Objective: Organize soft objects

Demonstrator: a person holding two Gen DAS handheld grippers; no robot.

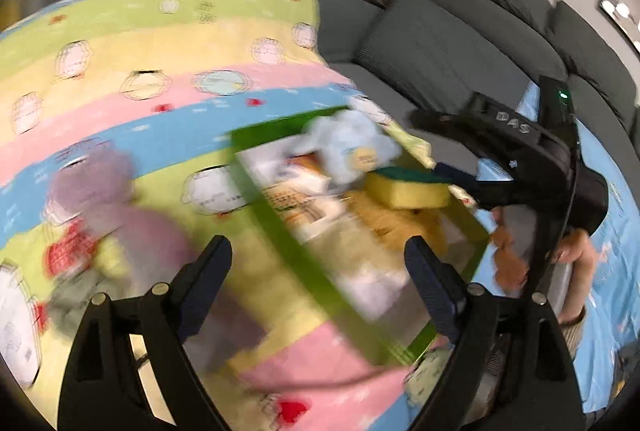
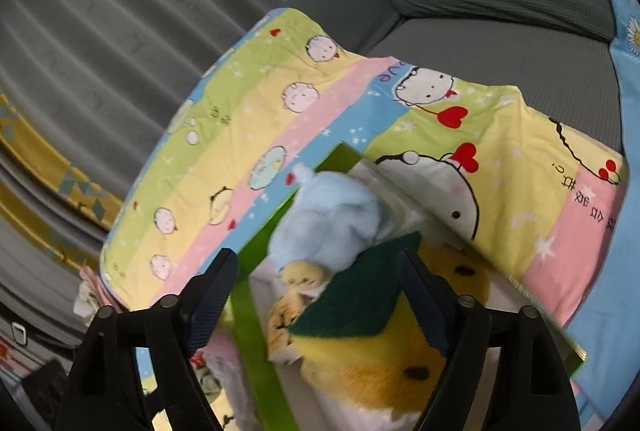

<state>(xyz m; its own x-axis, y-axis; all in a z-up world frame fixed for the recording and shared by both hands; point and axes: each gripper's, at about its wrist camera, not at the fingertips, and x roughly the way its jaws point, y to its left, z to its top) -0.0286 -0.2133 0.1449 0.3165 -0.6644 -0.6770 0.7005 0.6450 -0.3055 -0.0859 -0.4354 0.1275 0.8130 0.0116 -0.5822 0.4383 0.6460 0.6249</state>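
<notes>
Right gripper (image 2: 316, 295) spread wide, pads clear of sponge (image 2: 352, 307). Left gripper (image 1: 320, 283) likewise apart, empty. Sponge rests atop plush in green box (image 2: 256, 343). Judged light, squashy; best pinched across yellow flanks.

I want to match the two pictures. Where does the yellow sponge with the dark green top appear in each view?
Left wrist view: the sponge lies right of centre, inside the green box, beside the right gripper's finger.
Right wrist view: the sponge is low in the centre, between the right gripper's open fingers, on the yellow plush.
Shared landmark: the light blue plush, just behind the sponge in both.
</notes>
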